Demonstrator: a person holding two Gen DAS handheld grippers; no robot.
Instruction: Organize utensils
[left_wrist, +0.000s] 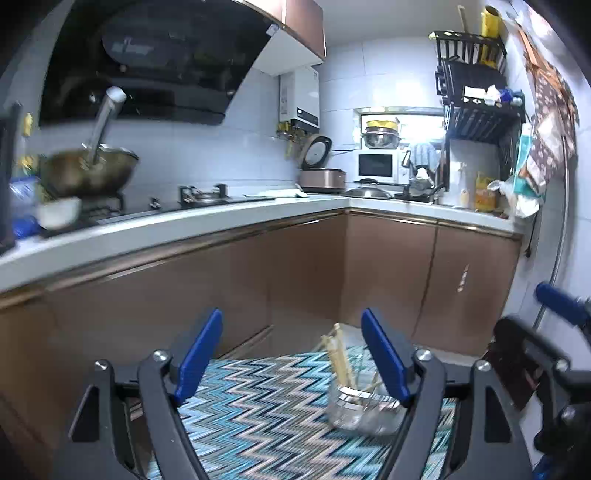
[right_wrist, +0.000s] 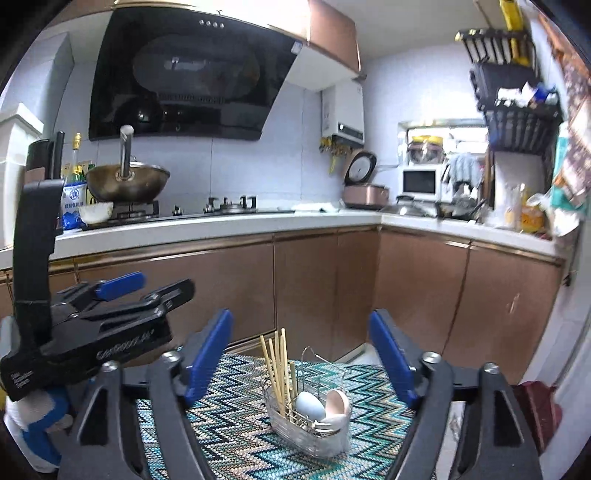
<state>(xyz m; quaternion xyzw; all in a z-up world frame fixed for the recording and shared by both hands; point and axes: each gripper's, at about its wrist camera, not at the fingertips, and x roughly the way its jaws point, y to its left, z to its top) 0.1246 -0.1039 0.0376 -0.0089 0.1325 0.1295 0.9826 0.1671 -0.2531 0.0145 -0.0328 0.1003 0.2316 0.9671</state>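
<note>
Jaws spread wide, wire basket (right_wrist: 310, 424) ahead between them.

We hold our left gripper (left_wrist: 291, 356) and right gripper (right_wrist: 301, 356) side by side, both level and pointing forward, each with its blue-padded jaws spread wide apart and gripping nothing.

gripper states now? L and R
Left gripper: open, holding nothing.
Right gripper: open, holding nothing; wire basket sits ahead of it.
</note>
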